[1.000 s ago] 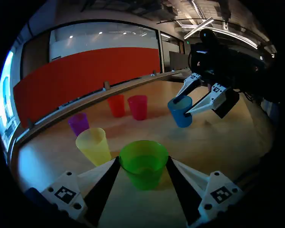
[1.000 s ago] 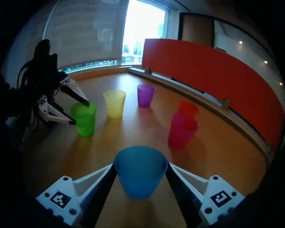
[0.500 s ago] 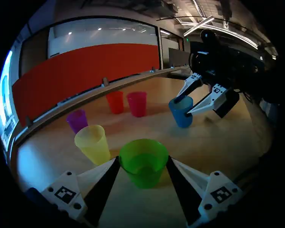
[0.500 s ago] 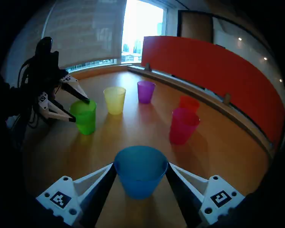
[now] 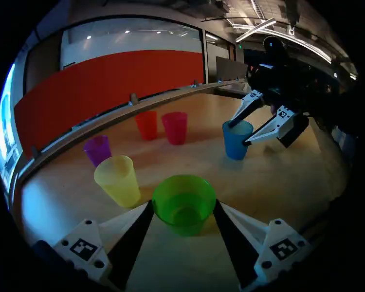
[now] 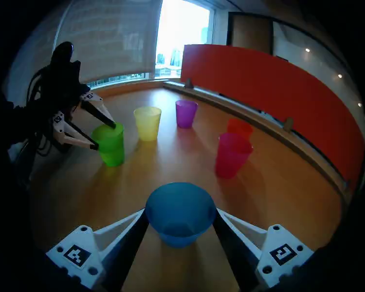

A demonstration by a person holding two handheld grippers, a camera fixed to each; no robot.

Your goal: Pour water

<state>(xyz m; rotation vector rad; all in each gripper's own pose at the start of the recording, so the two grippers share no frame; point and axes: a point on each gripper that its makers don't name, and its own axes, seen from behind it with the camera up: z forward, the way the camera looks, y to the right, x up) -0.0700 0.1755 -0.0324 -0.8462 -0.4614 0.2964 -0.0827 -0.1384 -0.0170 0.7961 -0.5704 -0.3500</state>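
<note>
In the left gripper view, our left gripper (image 5: 183,207) has its fingers pinching the green cup (image 5: 184,220) on two sides, just under the rim, low over the worktop (image 5: 280,180). Farther off, the right gripper (image 5: 239,133) pinches the blue cup (image 5: 236,145) in the same way. The yellow cup (image 5: 117,181) stands just beside the green one, so we judge that a careless tilt toward it could knock it over. All the cups are smooth, tapered, translucent plastic. A loose pinch could let one slide down, and a hard one could squash the thin wall and slop water out.

In the right gripper view, the blue cup sits between the right fingers, mouth up. A darker patch at its bottom may be water, but we cannot tell. The purple cup (image 6: 186,113), orange cup (image 6: 240,129) and pink cup (image 6: 232,155) stand apart on the glossy wooden worktop. If we tip before the rims line up, water would land on the wood.
</note>
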